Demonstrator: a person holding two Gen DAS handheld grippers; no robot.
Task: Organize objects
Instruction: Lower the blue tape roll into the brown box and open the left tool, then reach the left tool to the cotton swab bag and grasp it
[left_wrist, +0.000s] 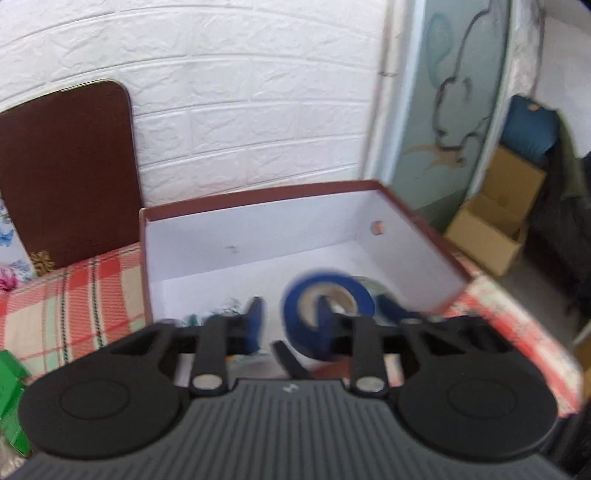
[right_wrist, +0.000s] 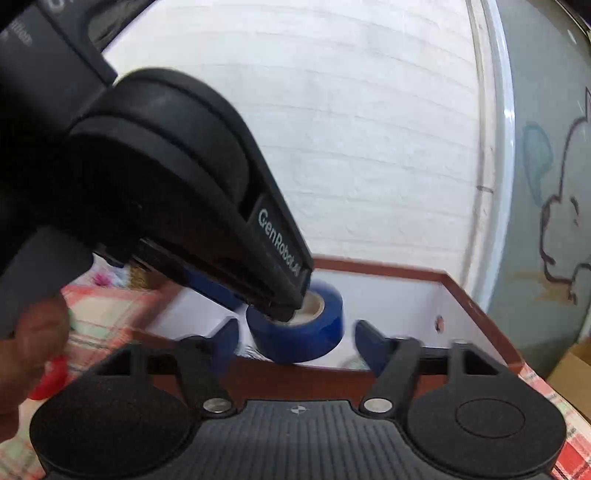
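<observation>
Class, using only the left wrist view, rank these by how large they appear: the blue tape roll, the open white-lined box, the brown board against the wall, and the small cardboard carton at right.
1. Open white-lined box
2. Brown board
3. Cardboard carton and blue tape roll: similar in the picture; the roll is nearer the camera and blurred, so I won't rank them.

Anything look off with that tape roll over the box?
Yes: the blue tape roll hangs tilted over the box, one left gripper finger threaded through its core rather than pinching it squarely.

Left gripper (left_wrist: 290, 325) jaws spread wide; right gripper (right_wrist: 293, 341) jaws spread wide, level.
</observation>
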